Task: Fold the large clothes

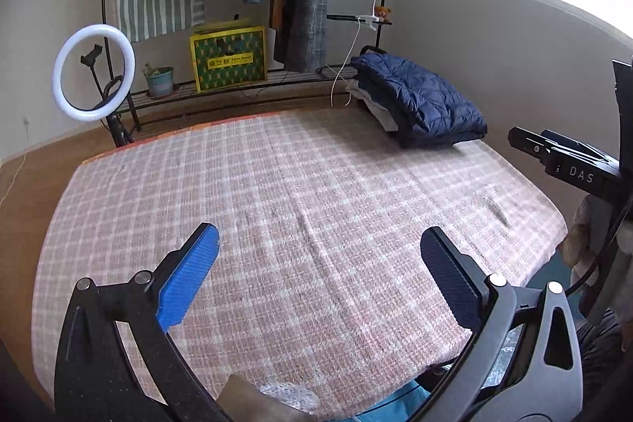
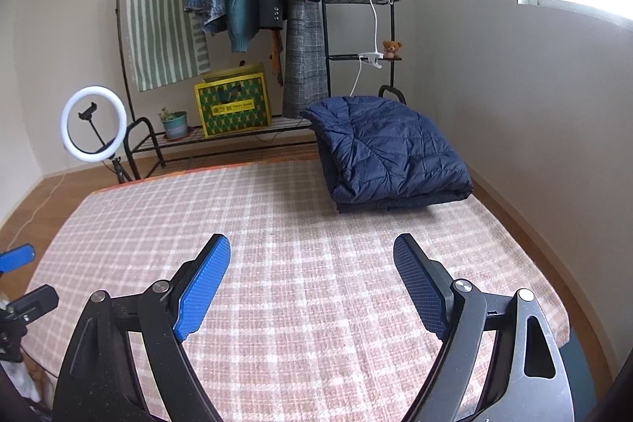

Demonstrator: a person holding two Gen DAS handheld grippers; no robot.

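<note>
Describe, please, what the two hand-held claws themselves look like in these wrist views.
Both look alike. The left claw and the right claw each have curved black arms with silver pivot pins, and two flat ribbed pads: a bright blue pad on the view's left and a dark navy one on its right. A black housing marked "DAS" shows at the left view's right edge.
</note>
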